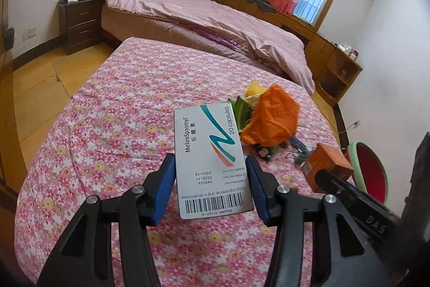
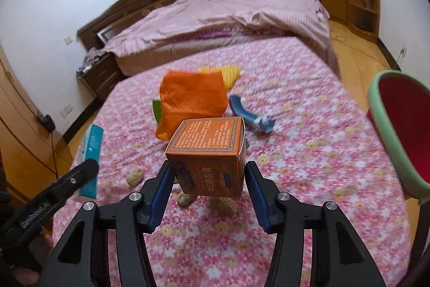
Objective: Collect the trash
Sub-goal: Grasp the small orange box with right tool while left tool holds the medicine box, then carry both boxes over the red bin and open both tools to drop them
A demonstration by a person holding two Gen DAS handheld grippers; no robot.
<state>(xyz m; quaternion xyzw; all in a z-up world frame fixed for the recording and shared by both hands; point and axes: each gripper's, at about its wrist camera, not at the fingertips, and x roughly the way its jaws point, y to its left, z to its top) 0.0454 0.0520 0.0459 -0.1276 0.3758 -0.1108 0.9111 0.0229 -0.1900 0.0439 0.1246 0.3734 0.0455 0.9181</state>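
Observation:
In the left wrist view my left gripper (image 1: 211, 174) is shut on a white medicine box (image 1: 212, 152), blue pads on its two long edges, held above the pink floral cloth (image 1: 107, 125). In the right wrist view my right gripper (image 2: 209, 171) is shut on an orange carton (image 2: 212, 155), lifted off the cloth. Behind it lie a crumpled orange bag (image 2: 192, 98), a yellow wrapper (image 2: 231, 71), a green wrapper (image 2: 156, 109) and a blue packet (image 2: 252, 114). Walnut shells (image 2: 134, 176) lie under and left of the carton. A red bin with a green rim (image 2: 397, 131) stands to the right.
The cloth-covered surface drops to a wooden floor (image 1: 40, 88) on the left. A bed with a pink quilt (image 1: 215, 18) stands behind it. Low wooden cabinets (image 1: 336, 69) run along the far right wall, and a nightstand (image 1: 80, 20) sits beside the headboard.

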